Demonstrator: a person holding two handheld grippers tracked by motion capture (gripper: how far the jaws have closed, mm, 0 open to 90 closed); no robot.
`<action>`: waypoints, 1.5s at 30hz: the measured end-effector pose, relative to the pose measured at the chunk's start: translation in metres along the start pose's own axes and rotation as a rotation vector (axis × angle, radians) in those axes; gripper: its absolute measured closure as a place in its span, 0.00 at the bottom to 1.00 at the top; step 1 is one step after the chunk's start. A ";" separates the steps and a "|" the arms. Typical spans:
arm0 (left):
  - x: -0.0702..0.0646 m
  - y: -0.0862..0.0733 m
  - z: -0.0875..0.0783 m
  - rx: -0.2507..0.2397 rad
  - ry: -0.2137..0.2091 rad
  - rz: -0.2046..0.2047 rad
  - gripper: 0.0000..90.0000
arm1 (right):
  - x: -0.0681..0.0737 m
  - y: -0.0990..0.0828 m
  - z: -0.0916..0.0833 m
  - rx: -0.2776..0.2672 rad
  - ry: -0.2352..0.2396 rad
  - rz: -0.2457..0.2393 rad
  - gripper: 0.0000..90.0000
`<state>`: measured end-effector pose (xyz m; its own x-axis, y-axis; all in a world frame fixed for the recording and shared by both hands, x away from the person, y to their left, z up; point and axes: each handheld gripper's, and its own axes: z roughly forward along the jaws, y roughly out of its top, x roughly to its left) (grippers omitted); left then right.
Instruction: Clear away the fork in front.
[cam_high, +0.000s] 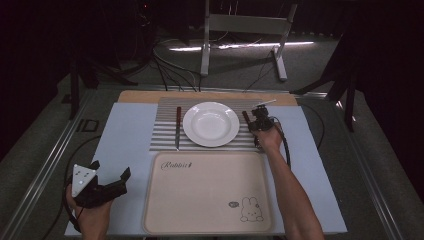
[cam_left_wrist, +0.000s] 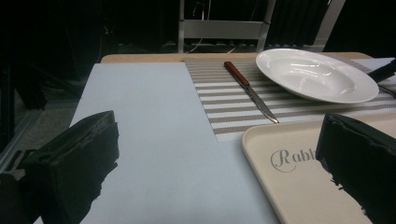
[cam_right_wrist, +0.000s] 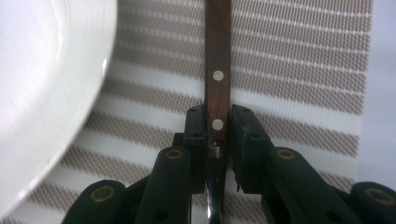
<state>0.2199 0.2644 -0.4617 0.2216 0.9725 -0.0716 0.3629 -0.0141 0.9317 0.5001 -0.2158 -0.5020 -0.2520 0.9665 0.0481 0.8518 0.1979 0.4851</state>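
Note:
A white plate (cam_high: 211, 124) (cam_left_wrist: 317, 74) (cam_right_wrist: 42, 93) sits on a striped placemat (cam_high: 165, 135) (cam_left_wrist: 224, 102) (cam_right_wrist: 289, 84). Left of it lies a knife (cam_high: 177, 127) (cam_left_wrist: 250, 91) with a reddish wooden handle. Right of the plate, my right gripper (cam_high: 259, 120) (cam_right_wrist: 218, 114) is shut on the riveted wooden handle of a utensil (cam_high: 246, 116) (cam_right_wrist: 217, 56) that lies on the placemat; its metal end is hidden under the gripper. My left gripper (cam_high: 111, 168) (cam_left_wrist: 217, 126) stands open over the pale blue table cover at the near left, with nothing between its jaws.
A beige tray (cam_high: 207, 192) (cam_left_wrist: 289, 186) with a rabbit drawing lies in front of the placemat, bare. The blue table cover (cam_high: 125, 135) runs to the table's left edge. A metal frame (cam_high: 245, 30) and cables stand on the floor beyond the table.

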 end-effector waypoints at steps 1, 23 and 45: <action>0.000 0.000 0.000 0.000 -0.001 0.002 0.00 | 0.001 0.000 -0.001 0.014 -0.013 -0.026 0.86; -0.001 0.000 0.001 0.007 -0.004 0.007 0.00 | 0.002 0.001 -0.005 0.060 -0.002 -0.073 0.87; -0.005 0.000 0.006 0.023 -0.011 0.029 0.00 | 0.019 -0.013 -0.069 -0.281 0.029 -0.158 0.87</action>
<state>0.2240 0.2583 -0.4638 0.2417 0.9691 -0.0489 0.3769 -0.0474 0.9250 0.4526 -0.2116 -0.4466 -0.3874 0.9216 -0.0238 0.6421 0.2882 0.7103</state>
